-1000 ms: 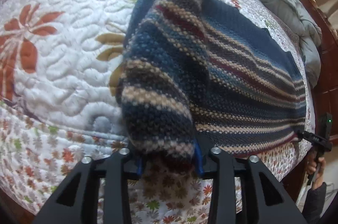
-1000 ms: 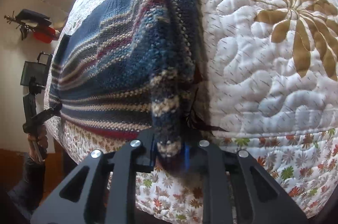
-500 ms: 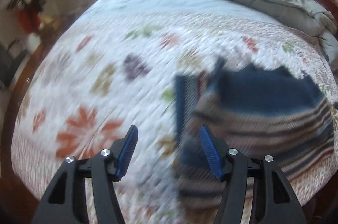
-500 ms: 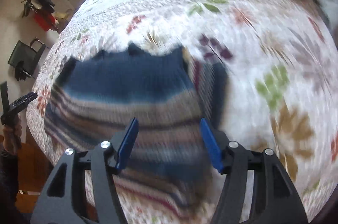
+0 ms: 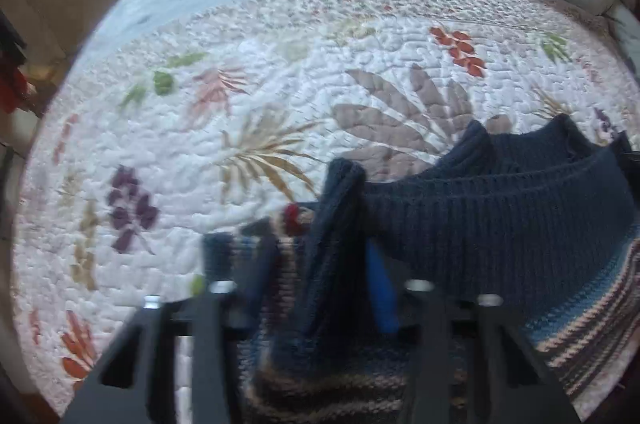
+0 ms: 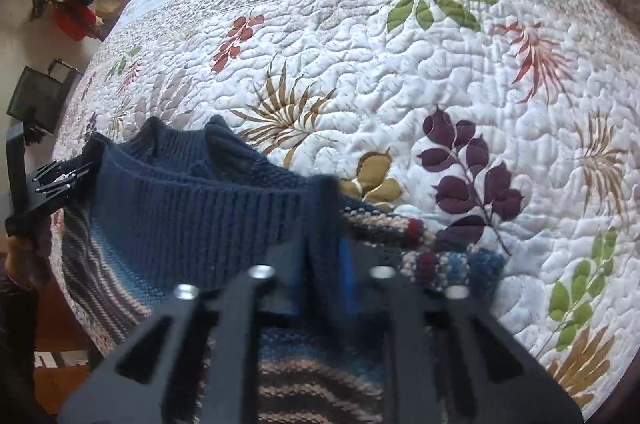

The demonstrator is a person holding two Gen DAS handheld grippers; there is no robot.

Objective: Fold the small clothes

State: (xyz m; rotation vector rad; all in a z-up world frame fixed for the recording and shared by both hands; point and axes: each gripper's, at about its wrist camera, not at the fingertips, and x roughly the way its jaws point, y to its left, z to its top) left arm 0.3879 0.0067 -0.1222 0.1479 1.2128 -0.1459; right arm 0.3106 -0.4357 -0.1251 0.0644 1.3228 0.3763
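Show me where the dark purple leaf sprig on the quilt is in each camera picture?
Left wrist view: the purple leaf sprig sits at the left, beside the striped sweater.
Right wrist view: the same sprig is right of centre, beyond the sweater.
Shared landmark: the tan palm-frond print nearby.

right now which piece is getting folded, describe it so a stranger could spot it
On the bed's white leaf-print quilt, look at the near edge. The knitted sweater lies there, its navy ribbed band pinched in the right claw and the left claw. It is the only garment, with tan, blue and dark red stripes.
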